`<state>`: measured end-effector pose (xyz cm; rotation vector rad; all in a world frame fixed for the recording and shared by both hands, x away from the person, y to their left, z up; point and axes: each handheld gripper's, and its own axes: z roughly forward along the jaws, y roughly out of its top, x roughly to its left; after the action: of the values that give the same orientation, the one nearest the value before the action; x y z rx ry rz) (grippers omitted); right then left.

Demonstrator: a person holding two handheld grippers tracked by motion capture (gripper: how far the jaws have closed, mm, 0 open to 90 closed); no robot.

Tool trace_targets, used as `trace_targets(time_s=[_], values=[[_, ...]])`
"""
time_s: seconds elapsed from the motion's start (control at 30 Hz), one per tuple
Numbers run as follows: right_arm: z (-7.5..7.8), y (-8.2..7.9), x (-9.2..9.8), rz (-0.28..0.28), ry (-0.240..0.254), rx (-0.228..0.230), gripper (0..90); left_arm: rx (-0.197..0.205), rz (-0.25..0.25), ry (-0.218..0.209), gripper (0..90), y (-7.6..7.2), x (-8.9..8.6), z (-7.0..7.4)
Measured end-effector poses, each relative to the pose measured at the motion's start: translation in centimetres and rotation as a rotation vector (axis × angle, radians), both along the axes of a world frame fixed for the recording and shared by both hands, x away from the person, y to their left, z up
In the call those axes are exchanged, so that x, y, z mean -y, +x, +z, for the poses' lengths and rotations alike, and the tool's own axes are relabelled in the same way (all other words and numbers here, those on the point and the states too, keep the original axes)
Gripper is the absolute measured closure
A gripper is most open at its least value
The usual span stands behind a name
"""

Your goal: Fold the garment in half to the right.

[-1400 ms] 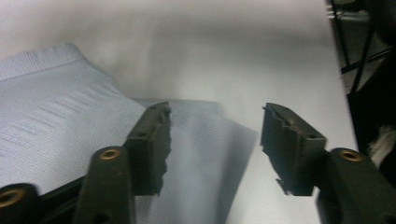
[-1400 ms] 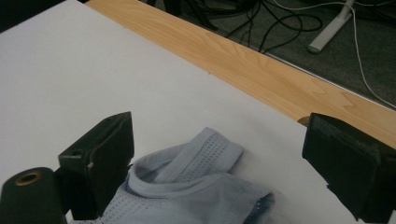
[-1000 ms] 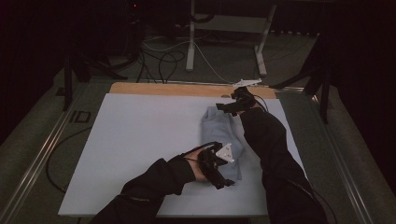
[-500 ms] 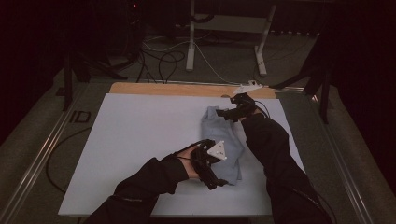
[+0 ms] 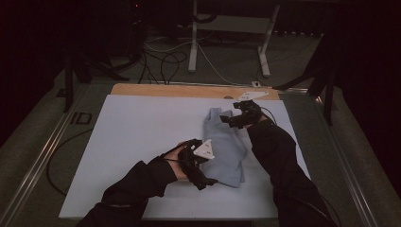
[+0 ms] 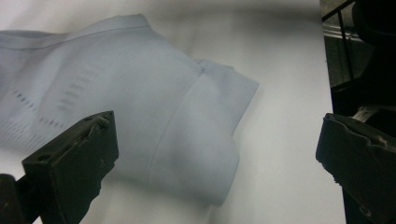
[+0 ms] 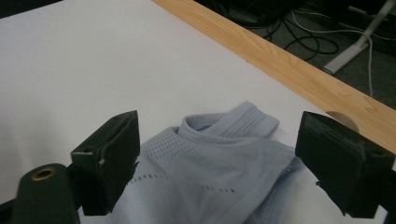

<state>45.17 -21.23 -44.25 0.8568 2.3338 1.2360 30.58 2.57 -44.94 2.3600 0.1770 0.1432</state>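
We see the light blue garment lying crumpled on the white bench, right of centre. Our left gripper hovers over the garment's near end, jaws released and spread wide, nothing pinched. Our right gripper sits at the far end, jaws just closing slightly yet clear of the fabric between them.

White table top with a wooden edge strip at the far side; cables and a metal stand on the floor beyond.
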Motion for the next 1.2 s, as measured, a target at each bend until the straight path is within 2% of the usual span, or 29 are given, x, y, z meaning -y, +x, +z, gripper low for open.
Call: trace_targets(time_s=[0.17, 0.23, 0.3, 0.43, 0.53, 0.63, 0.67, 0.77, 0.87, 1.03, 1.17, 1.2], values=[[-0.1, -0.4, 0.7, -0.026, 0.038, 0.023, 13.2, -0.01, 0.017, -0.013, 0.5, -0.1, -1.7, 0.1], [-0.1, -0.5, 1.0, -0.031, 0.069, 0.016, 12.5, -0.009, 0.026, -0.019, 0.5, -0.1, -2.3, 0.0], [-0.1, -0.6, 1.2, -0.043, 0.075, 0.01, 12.4, 0.002, 0.036, -0.026, 0.5, -0.3, -3.1, -0.1], [-0.5, -0.7, 1.6, -0.057, 0.09, 0.002, 9.6, -0.005, 0.066, -0.025, 0.5, -0.5, -4.5, -0.5], [-1.1, -0.2, 1.9, -0.079, 0.11, -0.048, 9.6, -0.012, 0.082, -0.018, 0.5, -0.8, -5.9, -1.0], [-1.6, -0.1, 2.1, -0.086, 0.105, -0.055, 9.6, -0.018, 0.099, -0.012, 0.5, -1.1, -6.9, -1.4], [-1.9, 0.0, 2.1, -0.082, 0.108, -0.071, 9.6, -0.022, 0.116, -0.008, 0.5, -1.4, -8.0, -1.9], [-3.2, 0.5, 2.1, -0.092, 0.085, -0.115, 14.5, -0.034, 0.165, -0.025, 0.5, -1.8, -9.7, -2.6], [-4.2, 1.0, 1.9, -0.102, 0.05, -0.136, 20.5, -0.042, 0.203, -0.043, 0.5, -2.2, -11.5, -3.2], [-5.8, 2.3, 1.9, -0.154, 0.021, -0.177, 19.7, -0.047, 0.279, -0.073, 0.5, -2.8, -14.1, -4.1], [-6.8, 3.1, 2.1, -0.188, -0.006, -0.219, 19.6, -0.049, 0.326, -0.097, 0.6, -3.2, -15.6, -4.8], [-7.1, 3.2, 2.1, -0.188, 0.002, -0.236, 19.7, -0.049, 0.334, -0.103, 0.6, -3.3, -15.8, -4.9]])
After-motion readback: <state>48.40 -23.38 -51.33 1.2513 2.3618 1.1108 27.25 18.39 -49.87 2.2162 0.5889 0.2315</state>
